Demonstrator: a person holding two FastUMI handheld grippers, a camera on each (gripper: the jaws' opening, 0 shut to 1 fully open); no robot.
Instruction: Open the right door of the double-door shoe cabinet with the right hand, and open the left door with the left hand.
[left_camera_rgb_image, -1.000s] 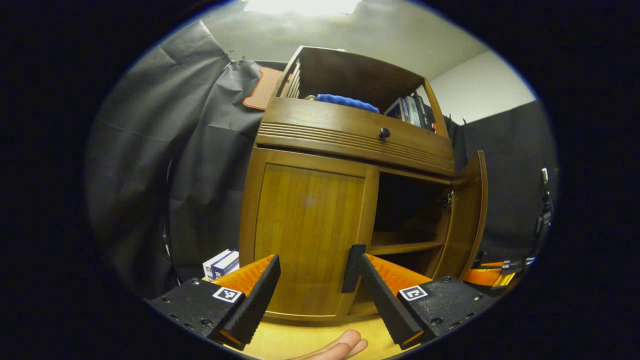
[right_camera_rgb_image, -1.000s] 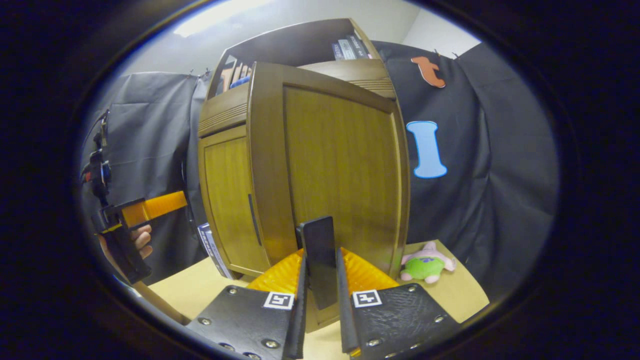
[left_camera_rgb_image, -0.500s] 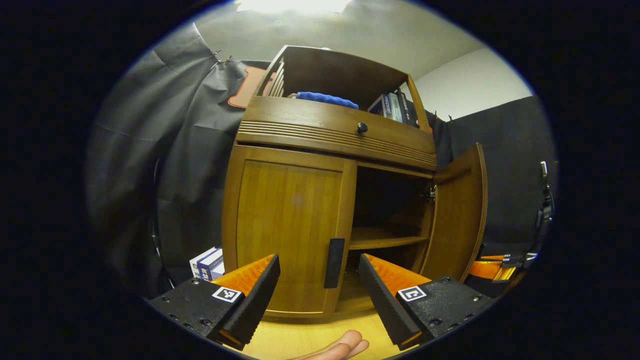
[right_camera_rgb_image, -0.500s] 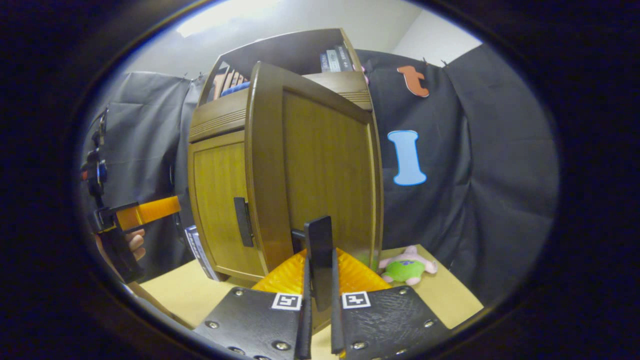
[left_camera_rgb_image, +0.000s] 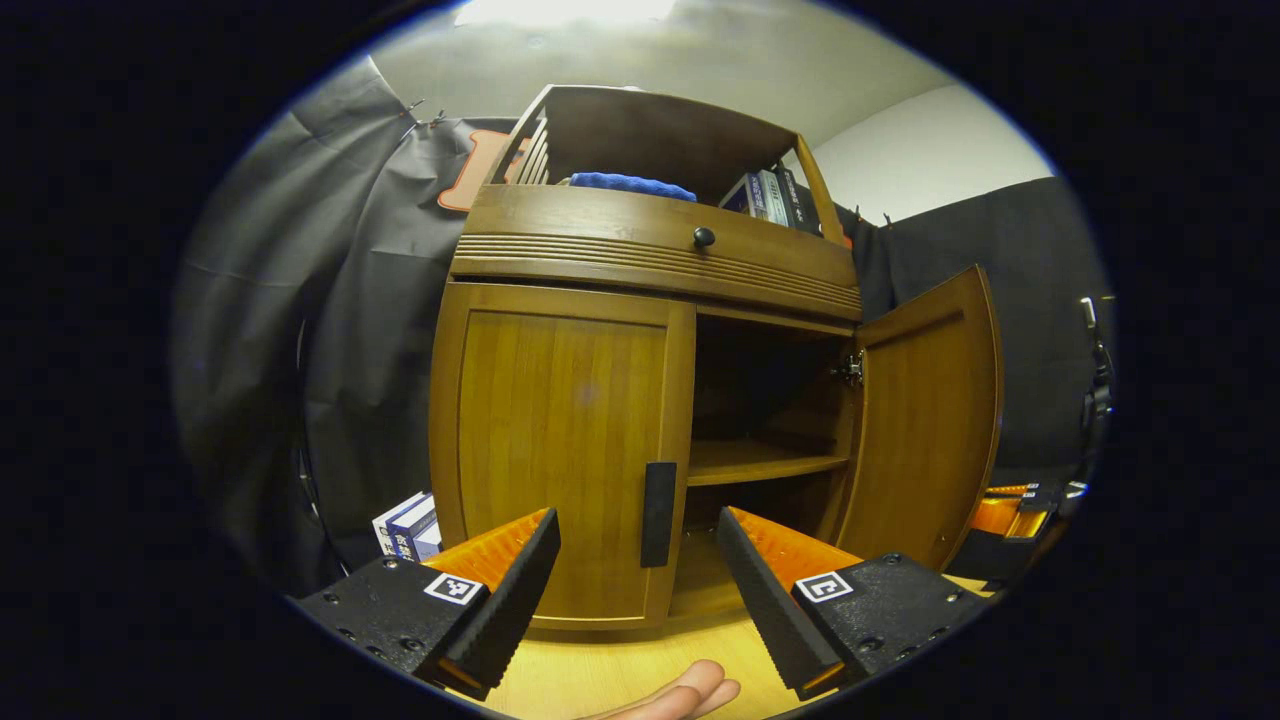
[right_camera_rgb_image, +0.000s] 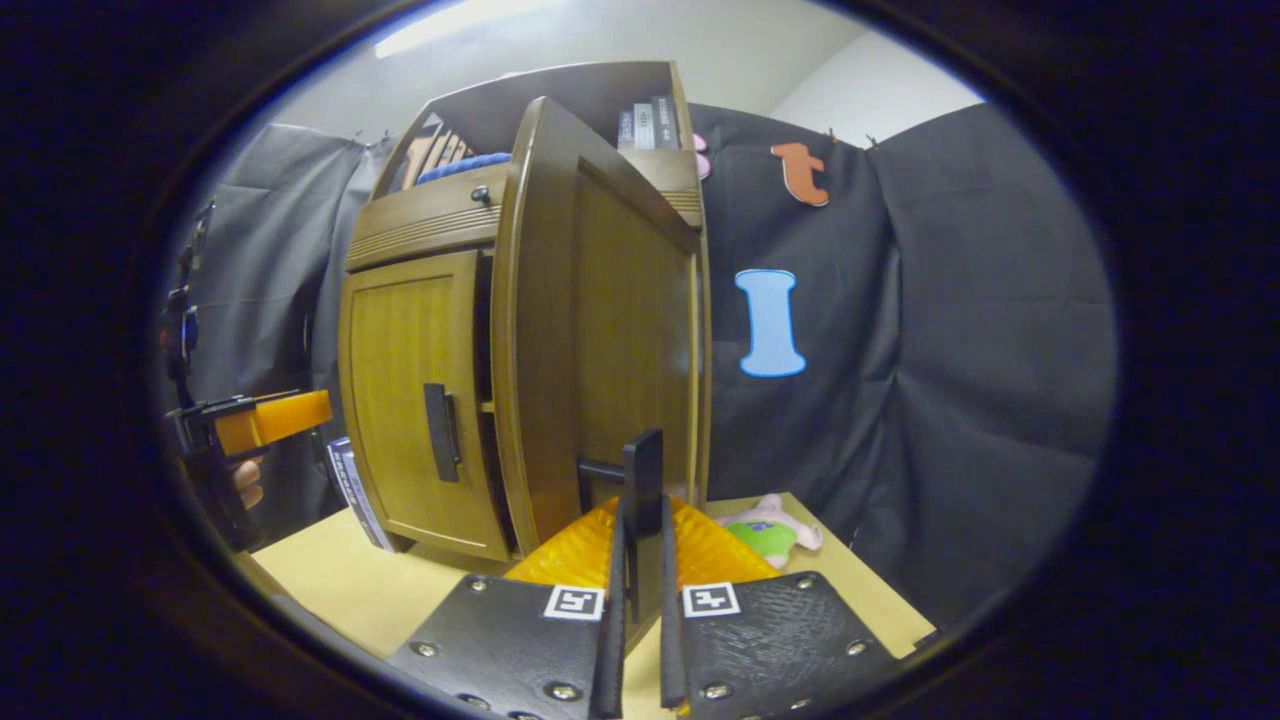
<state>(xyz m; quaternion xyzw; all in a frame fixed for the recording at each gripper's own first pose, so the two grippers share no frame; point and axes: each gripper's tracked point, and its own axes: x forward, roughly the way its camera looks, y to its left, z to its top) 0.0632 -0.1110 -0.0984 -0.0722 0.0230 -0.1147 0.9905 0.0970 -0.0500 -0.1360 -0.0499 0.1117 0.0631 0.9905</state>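
The wooden shoe cabinet stands on a light table. Its left door (left_camera_rgb_image: 560, 450) is closed, with a dark vertical handle (left_camera_rgb_image: 658, 513). My left gripper (left_camera_rgb_image: 636, 530) is open a short way in front of that handle, touching nothing. The right door (left_camera_rgb_image: 925, 420) is swung wide, baring an inner shelf (left_camera_rgb_image: 760, 462). In the right gripper view the right door (right_camera_rgb_image: 600, 330) stands nearly edge-on, and my right gripper (right_camera_rgb_image: 640, 515) is shut on its handle (right_camera_rgb_image: 643, 470). The left door (right_camera_rgb_image: 410, 380) and the left gripper (right_camera_rgb_image: 250, 425) show at the left there.
A drawer with a dark knob (left_camera_rgb_image: 704, 237) runs above the doors. A blue cloth (left_camera_rgb_image: 632, 185) and books (left_camera_rgb_image: 765, 195) sit on top. Boxes (left_camera_rgb_image: 405, 525) lean left of the cabinet. A pink and green plush toy (right_camera_rgb_image: 770, 525) lies on the table (right_camera_rgb_image: 380, 590) to its right.
The right door has swung further open with my right gripper on its handle. In the left gripper view the left door's handle has shifted from beside one finger to mid-gap.
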